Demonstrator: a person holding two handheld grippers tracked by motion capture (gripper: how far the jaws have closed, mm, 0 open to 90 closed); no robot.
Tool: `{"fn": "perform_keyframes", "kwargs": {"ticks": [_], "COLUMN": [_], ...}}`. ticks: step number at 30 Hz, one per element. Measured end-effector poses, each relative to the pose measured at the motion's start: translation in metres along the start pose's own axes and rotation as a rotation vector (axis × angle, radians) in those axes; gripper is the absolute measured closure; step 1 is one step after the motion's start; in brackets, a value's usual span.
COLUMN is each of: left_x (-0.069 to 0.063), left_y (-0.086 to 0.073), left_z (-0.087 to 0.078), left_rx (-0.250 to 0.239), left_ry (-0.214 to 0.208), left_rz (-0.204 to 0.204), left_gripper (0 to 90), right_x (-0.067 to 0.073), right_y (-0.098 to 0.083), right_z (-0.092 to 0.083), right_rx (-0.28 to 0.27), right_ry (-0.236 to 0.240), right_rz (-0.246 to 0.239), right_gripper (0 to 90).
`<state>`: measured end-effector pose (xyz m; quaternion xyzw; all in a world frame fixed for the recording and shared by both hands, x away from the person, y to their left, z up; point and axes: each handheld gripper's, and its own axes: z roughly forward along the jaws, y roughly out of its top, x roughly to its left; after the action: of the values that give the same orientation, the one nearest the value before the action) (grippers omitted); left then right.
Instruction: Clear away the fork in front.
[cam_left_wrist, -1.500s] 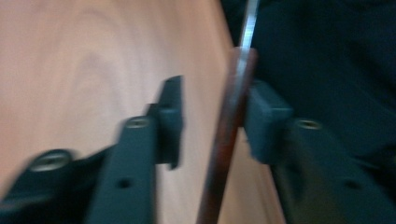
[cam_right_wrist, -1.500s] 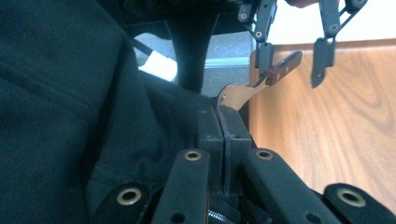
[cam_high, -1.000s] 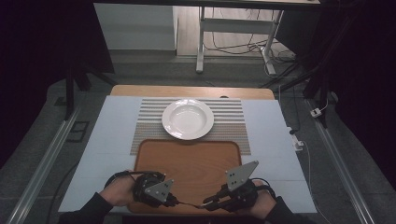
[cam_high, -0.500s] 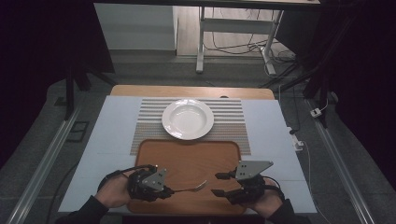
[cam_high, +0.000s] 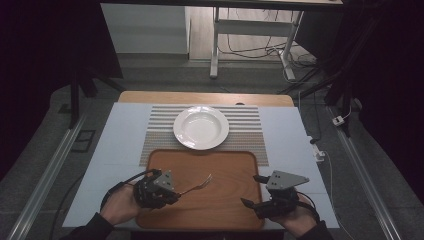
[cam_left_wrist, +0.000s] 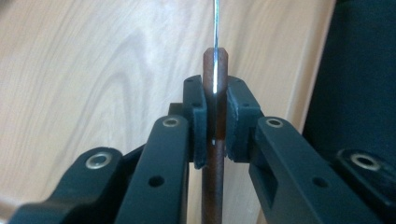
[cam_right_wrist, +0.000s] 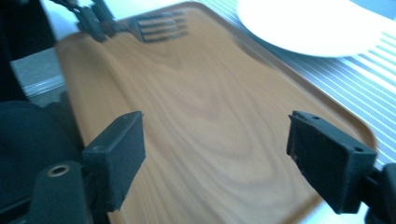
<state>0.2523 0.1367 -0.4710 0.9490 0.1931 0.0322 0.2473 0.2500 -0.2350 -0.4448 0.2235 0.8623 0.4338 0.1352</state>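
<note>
Dark floor and cables surround the pale desk (cam_high: 115, 145), where a striped mat (cam_high: 250, 125) lies under a white plate (cam_high: 201, 127) at twelve o'clock and a wooden tray (cam_high: 210, 205) sits nearer the person. Over the tray's nine o'clock edge, the left tongs (cam_high: 172, 192) are clamped narrow on a fork (cam_high: 197, 184), gripping its brown handle (cam_left_wrist: 214, 140) between the pads; its tines point toward two o'clock, above the tray's wood. At the tray's four o'clock corner, the right tongs (cam_high: 252, 190) stand wide with nothing between them, their jaws having just been opening, well apart from the fork, which lies to their nine o'clock.
</note>
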Motion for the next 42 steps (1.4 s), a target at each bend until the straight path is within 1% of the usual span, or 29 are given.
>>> {"fn": "perform_keyframes", "kwargs": {"ticks": [3,5,6,7,9,10,12,14,15,17,19,21,25,27,29,33,35,38,41,42], "left_x": [0.003,0.006,0.008,0.009,0.01,0.011,0.011,0.013,0.014,0.015,0.016,0.018,0.024,0.028,0.031,0.036,0.037,0.038,0.038,0.038], "left_y": [-0.003,-0.005,-0.006,-0.007,-0.008,-0.009,-0.011,-0.013,-0.014,-0.016,-0.018,-0.021,-0.027,-0.03,-0.032,-0.031,-0.029,-0.028,-0.029,-0.029], "left_z": [0.0,0.0,0.001,0.001,0.001,0.001,0.002,0.001,0.0,0.0,0.001,0.003,0.007,0.009,0.012,0.017,0.02,0.022,0.023,0.022], "left_rx": [0.009,0.012,0.012,0.013,0.019,0.02,0.01,0.008,0.01,0.021,0.038,0.056,0.08,0.089,0.098,0.114,0.127,0.132,0.119,0.113], "left_ry": [0.01,0.013,0.01,0.009,0.012,0.014,0.018,0.025,0.034,0.069,0.098,0.113,0.105,0.105,0.11,0.113,0.125,0.136,0.129,0.121], "left_rz": [-0.058,-0.103,-0.124,-0.139,-0.166,-0.18,-0.225,-0.262,-0.277,-0.313,-0.358,-0.407,-0.513,-0.553,-0.585,-0.611,-0.609,-0.607,-0.6,-0.598], "left_gripper": [80.0,79.9,79.9,79.9,79.9,79.9,79.9,79.9,79.9,79.9,79.9,79.9,79.8,79.8,79.8,79.7,79.6,79.3,78.3,74.9], "right_x": [-0.003,-0.005,-0.006,-0.007,-0.009,-0.01,-0.013,-0.014,-0.015,-0.015,-0.015,-0.014,-0.013,-0.013,-0.014,-0.014,-0.013,-0.013,-0.013,-0.013], "right_y": [-0.006,-0.009,-0.012,-0.014,-0.017,-0.019,-0.023,-0.026,-0.028,-0.031,-0.033,-0.035,-0.04,-0.042,-0.044,-0.045,-0.046,-0.046,-0.046,-0.047], "right_z": [-0.004,-0.007,-0.009,-0.01,-0.014,-0.017,-0.021,-0.025,-0.026,-0.029,-0.032,-0.034,-0.037,-0.04,-0.042,-0.045,-0.045,-0.046,-0.047,-0.047], "right_rx": [0.016,0.021,0.02,0.021,0.024,0.02,0.019,0.021,0.021,0.019,0.03,0.035,0.052,0.062,0.068,0.061,0.06,0.071,0.079,0.08], "right_ry": [-0.052,-0.075,-0.095,-0.116,-0.139,-0.148,-0.147,-0.16,-0.163,-0.162,-0.169,-0.176,-0.191,-0.203,-0.205,-0.215,-0.217,-0.222,-0.218,-0.217], "right_rz": [0.033,0.059,0.075,0.08,0.098,0.115,0.147,0.165,0.173,0.185,0.187,0.19,0.191,0.191,0.195,0.2,0.202,0.205,0.212,0.214], "right_gripper": [10.1,7.9,6.5,5.2,3.4,3.0,1.8,1.1,1.1,1.1,1.1,1.1,1.1,1.2,1.2,1.2,1.2,1.1,1.2,1.1]}}
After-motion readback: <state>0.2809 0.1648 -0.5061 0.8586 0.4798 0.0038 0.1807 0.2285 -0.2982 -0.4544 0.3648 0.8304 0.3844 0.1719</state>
